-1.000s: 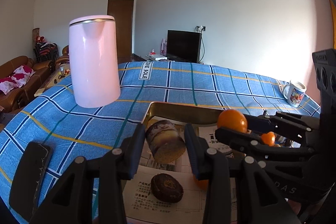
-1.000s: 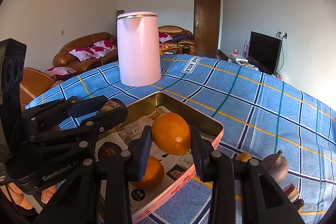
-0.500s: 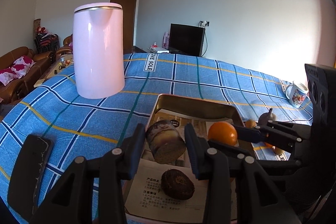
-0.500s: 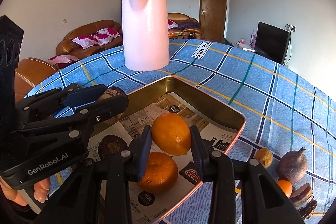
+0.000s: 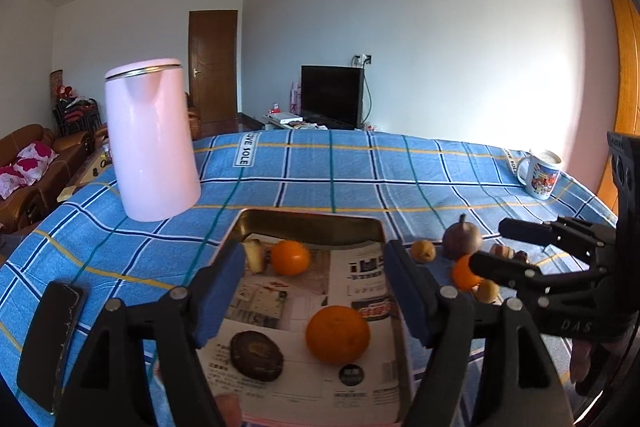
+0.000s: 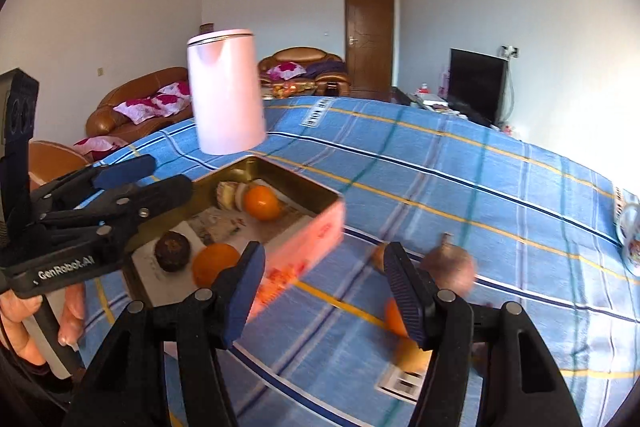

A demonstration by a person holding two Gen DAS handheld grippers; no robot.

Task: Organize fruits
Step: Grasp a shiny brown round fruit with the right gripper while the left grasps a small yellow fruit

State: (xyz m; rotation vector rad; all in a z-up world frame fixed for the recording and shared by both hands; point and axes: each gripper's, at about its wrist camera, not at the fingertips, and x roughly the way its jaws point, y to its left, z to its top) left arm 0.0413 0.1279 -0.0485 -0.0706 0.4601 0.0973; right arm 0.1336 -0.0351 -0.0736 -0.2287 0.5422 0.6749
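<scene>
Both jaws have just been opening; left gripper (image 5: 316, 293) gapes empty above the tin tray (image 5: 308, 223); right gripper (image 6: 324, 287) gapes empty just beside it.

A gold tin (image 5: 308, 223), lined with printed paper, sits on the blue checked worktop (image 5: 360, 167). Inside it, a large orange (image 5: 337, 334) lies near the front, with a dark brown round fruit (image 5: 257, 350) just beside it on the left. At the far end a smaller orange (image 5: 290, 257) rests beside a pale cut fruit (image 5: 255, 255) in the corner. Outside the tin, to its right, loose fruit lies in a cluster: a small yellow-brown one (image 5: 423, 250), a brownish-purple one (image 5: 462, 240) with an upright stem, a little orange (image 5: 464, 271) and a yellow one (image 5: 487, 291). The right wrist view is blurred.
</scene>
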